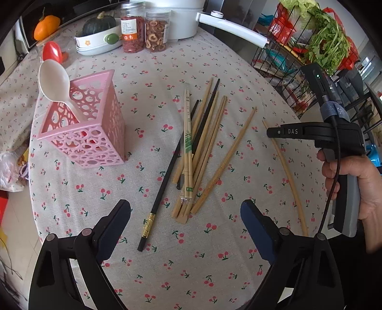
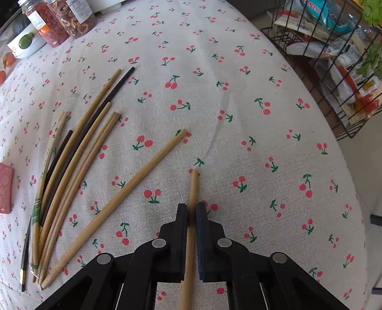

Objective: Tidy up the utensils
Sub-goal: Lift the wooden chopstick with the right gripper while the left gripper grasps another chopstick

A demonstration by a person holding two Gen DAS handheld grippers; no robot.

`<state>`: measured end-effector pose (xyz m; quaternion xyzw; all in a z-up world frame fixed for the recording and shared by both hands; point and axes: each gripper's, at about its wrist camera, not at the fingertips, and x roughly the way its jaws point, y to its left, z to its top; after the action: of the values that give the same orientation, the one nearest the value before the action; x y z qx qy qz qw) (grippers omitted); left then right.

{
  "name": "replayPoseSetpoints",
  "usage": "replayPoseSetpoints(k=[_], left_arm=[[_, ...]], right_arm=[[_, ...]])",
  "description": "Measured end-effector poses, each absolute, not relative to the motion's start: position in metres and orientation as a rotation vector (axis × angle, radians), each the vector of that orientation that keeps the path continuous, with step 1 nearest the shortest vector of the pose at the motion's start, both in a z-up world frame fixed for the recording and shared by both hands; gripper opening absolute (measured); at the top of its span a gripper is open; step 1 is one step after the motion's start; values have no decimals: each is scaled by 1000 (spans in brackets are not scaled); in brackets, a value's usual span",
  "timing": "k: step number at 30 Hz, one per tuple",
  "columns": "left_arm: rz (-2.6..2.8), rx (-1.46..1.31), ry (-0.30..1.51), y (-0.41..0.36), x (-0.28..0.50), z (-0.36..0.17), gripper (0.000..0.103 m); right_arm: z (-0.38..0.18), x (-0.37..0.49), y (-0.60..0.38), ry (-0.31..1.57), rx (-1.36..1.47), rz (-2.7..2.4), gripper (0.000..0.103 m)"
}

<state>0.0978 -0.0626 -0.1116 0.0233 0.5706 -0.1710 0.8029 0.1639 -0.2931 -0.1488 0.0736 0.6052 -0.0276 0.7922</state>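
Observation:
A pink perforated utensil holder (image 1: 90,128) stands on the cherry-print tablecloth at the left, with a white spoon (image 1: 53,81) in it. A loose pile of bamboo and black chopsticks (image 1: 198,147) lies mid-table; it also shows in the right wrist view (image 2: 71,171). My left gripper (image 1: 186,229) is open and empty, just short of the pile. My right gripper (image 2: 192,212) is shut on a single bamboo chopstick (image 2: 193,190), to the right of the pile; that chopstick (image 1: 286,174) also shows in the left wrist view.
Two jars (image 1: 143,31), a white dish with a squash (image 1: 100,35), a tomato (image 1: 52,51) and a white appliance (image 1: 181,16) stand at the back. A wire rack with greens and packets (image 1: 317,47) stands off the table's right edge (image 2: 346,152).

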Motion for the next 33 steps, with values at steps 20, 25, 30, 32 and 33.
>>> replayPoseSetpoints(k=[20,25,30,32,33], left_arm=[[-615,104,1309,-207,213,-160,16],[-590,148,1322,-217,220,-167,11],[-551,188,1301,-216,213,-165,5],[-554,175,1260,-208,205,-156,5],[-559,161,1241,-202,200,-151,5]], right_arm=[[-132,163,-357,1273,368,-32,4],[-130,163,-359,1272,380,-27,4],[-127,162,-355,1257,397,-1,4],[-122,160,-352,1233,417,31,4],[-119,159,-351,1216,430,51,4]])
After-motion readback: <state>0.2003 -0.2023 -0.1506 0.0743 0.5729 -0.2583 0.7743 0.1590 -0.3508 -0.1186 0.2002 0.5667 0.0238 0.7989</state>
